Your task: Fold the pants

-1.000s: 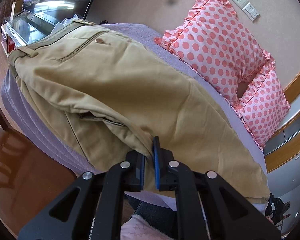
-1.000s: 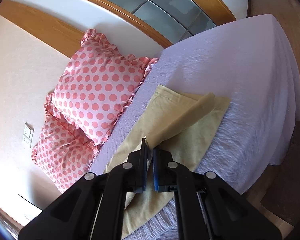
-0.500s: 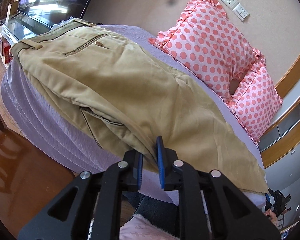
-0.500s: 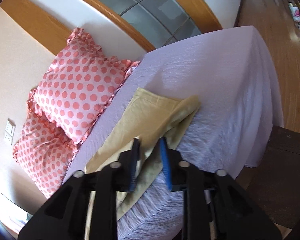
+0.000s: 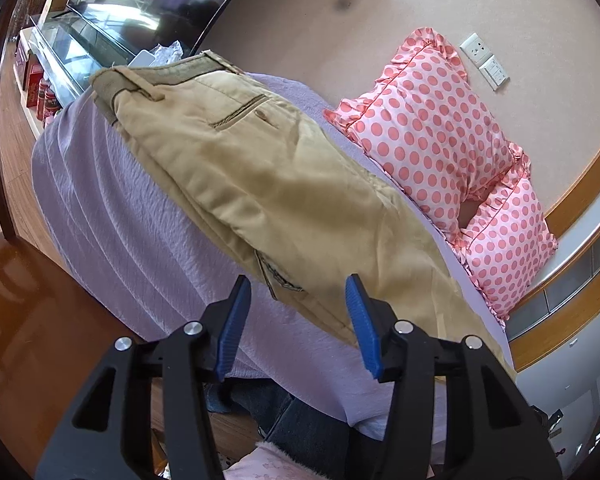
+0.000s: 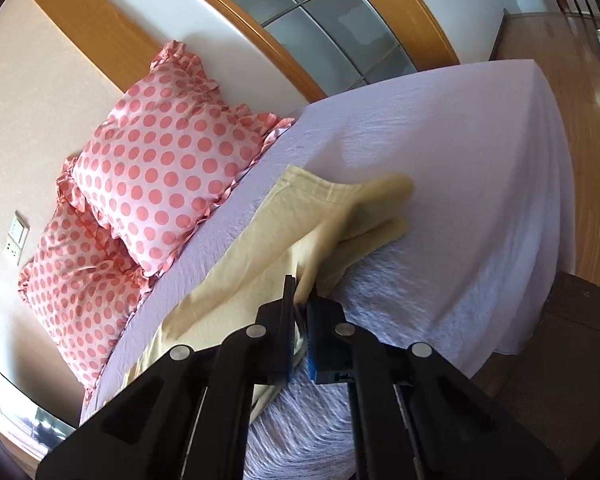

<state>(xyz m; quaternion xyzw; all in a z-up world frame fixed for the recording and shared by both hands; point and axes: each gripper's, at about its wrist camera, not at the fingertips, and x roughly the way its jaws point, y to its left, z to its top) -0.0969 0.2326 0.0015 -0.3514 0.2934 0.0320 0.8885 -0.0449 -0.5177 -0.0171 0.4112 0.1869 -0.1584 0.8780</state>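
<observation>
While the right claw (image 6: 300, 304) pinches a fold of the tan pants (image 5: 284, 184) near the cuffs, the left claw (image 5: 298, 320) hangs with its jaws spread wide and nothing between them, just short of the trouser seat. The pants lie stretched along the bed (image 6: 440, 120), waistband far ahead of the left claw, cuffs ahead of the right. The risk, I'd say, is one-sided pulling: with only the cuff end held, a lift could drag the whole garment askew or off the near bed edge, which runs right under both claws. Beyond the right claw the sheet is bare and offers room; to its left the spotted pillows (image 6: 160, 160) crowd close beside the pants.
</observation>
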